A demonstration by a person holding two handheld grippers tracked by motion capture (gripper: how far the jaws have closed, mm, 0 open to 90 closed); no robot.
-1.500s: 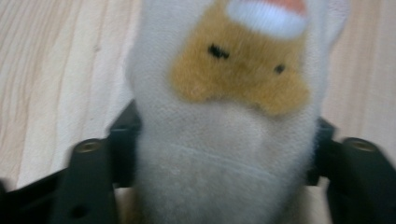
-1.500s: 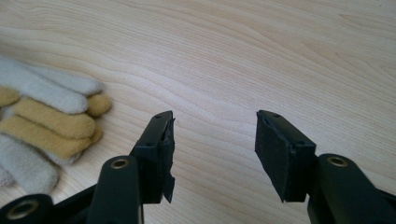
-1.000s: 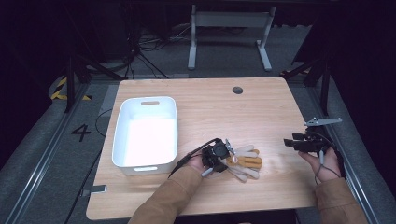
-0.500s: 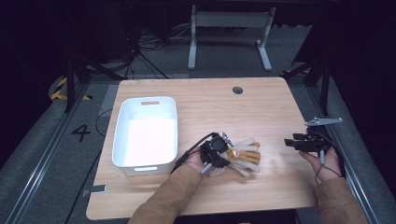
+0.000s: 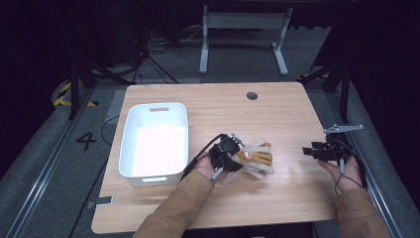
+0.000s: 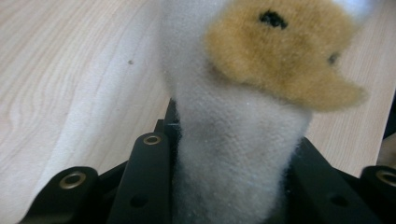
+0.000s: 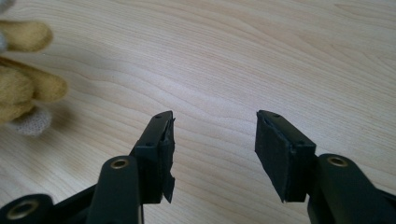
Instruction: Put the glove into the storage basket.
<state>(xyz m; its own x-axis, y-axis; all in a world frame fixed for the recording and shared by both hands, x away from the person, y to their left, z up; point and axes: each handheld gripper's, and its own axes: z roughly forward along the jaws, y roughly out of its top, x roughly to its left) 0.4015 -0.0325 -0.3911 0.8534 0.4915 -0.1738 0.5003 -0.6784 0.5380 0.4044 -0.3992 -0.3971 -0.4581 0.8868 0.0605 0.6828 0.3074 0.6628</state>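
left claw [image 6: 233, 154] was clamped on the cream cuff of a glove [image 6: 243, 140]; soft, light fabric that looked likely to sag, so the cuff seemed the best hold. gloves [image 5: 255, 158] lay mid-bench [image 5: 277, 119]; their count was unclear. right claw [image 7: 215, 140] gaped empty. tub [image 5: 154, 141] sat beyond.

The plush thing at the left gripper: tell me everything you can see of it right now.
The plush toy is a soft, fuzzy thing in off-white and tan-orange, with pale limb-like parts spread toward the right. It lies on the wooden table, right of the white bin. A thick white part sits between the left gripper's black jaws, which press on both sides. Small dark marks show on the tan patch. What animal it is I cannot tell.
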